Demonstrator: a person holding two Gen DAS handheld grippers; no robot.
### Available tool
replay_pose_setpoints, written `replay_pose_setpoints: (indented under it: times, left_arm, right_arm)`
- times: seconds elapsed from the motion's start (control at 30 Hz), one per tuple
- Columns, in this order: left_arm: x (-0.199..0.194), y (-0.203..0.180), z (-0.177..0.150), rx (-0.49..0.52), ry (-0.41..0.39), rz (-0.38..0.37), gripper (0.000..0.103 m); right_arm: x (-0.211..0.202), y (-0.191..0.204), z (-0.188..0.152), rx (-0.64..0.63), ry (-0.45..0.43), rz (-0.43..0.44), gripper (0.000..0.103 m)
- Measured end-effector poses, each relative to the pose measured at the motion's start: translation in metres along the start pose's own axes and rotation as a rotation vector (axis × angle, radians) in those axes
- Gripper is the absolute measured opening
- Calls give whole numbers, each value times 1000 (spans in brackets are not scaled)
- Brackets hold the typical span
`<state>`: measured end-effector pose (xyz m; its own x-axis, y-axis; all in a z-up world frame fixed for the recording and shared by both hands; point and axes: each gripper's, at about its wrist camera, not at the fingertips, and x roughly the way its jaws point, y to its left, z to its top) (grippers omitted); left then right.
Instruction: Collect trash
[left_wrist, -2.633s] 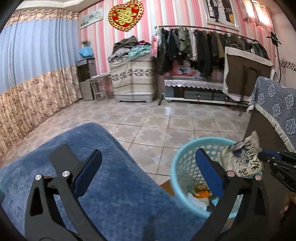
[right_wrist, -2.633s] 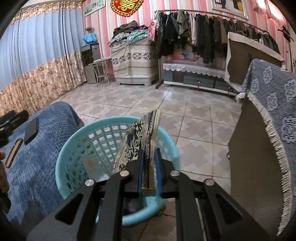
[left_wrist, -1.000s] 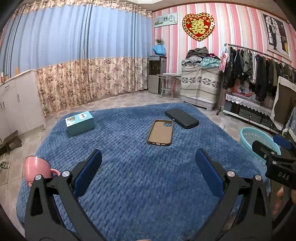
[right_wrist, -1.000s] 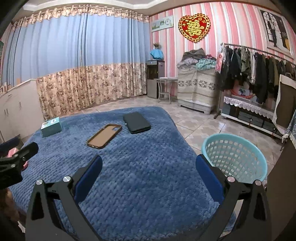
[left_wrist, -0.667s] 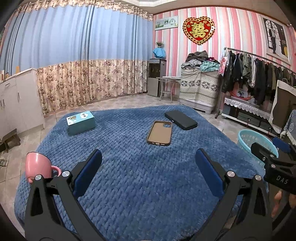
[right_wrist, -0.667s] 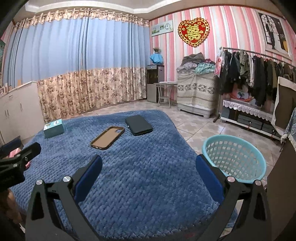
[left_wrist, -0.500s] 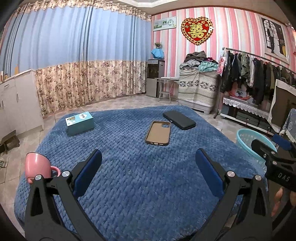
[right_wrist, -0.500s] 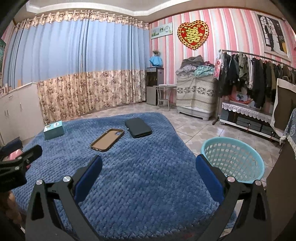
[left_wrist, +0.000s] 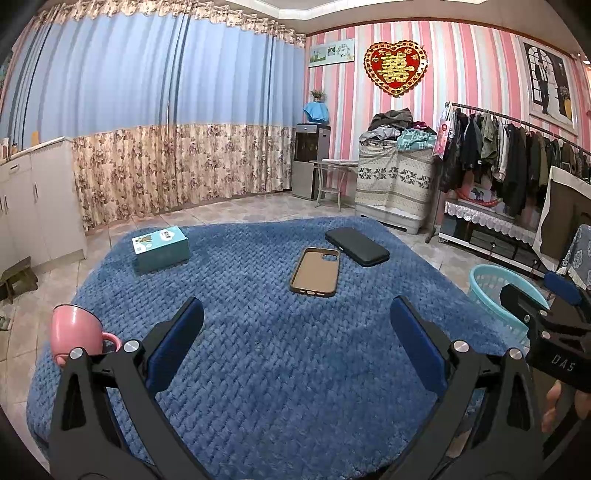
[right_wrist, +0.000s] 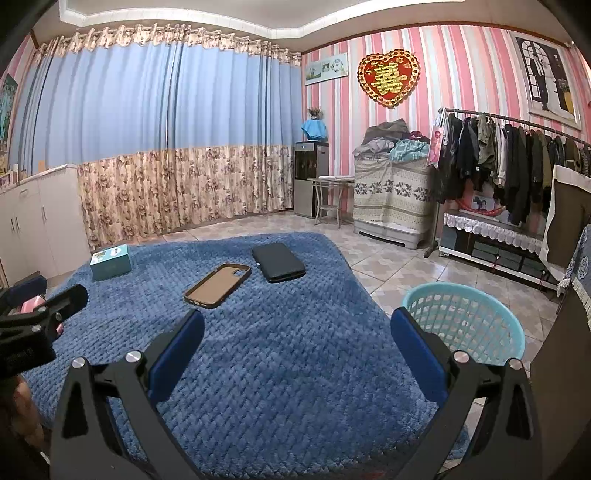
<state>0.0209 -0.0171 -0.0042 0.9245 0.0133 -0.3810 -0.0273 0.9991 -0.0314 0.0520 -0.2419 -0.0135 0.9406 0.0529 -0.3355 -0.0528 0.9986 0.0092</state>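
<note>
Blue woven-texture blanket (left_wrist: 280, 369), turquoise lattice basket (right_wrist: 476, 321), pink mug (left_wrist: 74, 332), brown phone case (left_wrist: 316, 271), teal box (left_wrist: 160, 247)

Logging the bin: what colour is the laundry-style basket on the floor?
Light turquoise basket, with a lattice wall; clearest in the right wrist view.

Each gripper (left_wrist: 295, 339) (right_wrist: 297, 341) has black triangular-cutout arms, blue finger pads (left_wrist: 175, 345), silver screws; the right gripper's (left_wrist: 554, 332) side reads "DAS".
</note>
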Motion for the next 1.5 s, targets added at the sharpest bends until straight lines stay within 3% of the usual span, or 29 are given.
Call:
replay_pose_setpoints:
  times: [1.5]
  left_arm:
    - [3, -7, 5, 9, -15, 24, 98]
  right_arm:
    - [0, -11, -4, 19, -6, -17, 99]
